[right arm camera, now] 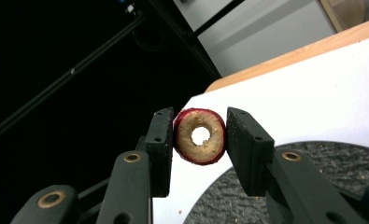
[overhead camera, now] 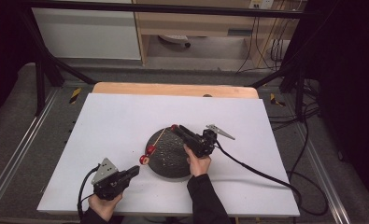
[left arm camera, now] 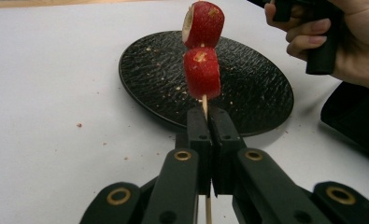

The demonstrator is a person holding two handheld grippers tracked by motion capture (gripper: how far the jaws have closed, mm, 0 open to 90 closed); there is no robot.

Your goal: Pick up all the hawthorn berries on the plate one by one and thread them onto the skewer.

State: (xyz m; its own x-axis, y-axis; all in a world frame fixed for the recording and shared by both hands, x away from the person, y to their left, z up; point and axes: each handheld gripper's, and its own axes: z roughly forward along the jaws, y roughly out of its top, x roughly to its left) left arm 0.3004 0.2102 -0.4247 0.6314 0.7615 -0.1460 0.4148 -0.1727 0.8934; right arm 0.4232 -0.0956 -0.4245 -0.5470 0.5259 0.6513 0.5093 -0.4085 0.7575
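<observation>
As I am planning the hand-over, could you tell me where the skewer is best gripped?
Grip the skewer on its bare stick below the two red pieces, coming from the free end: the shaft is thin, and the left gripper pinches it there already.

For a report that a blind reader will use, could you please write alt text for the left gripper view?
The left gripper, shut on a thin wooden skewer, holds it up with two red fruit slices threaded on it. Behind lies a black textured plate on a white table, scattered with crumbs. At upper right, a hand grips a black handle.
</observation>
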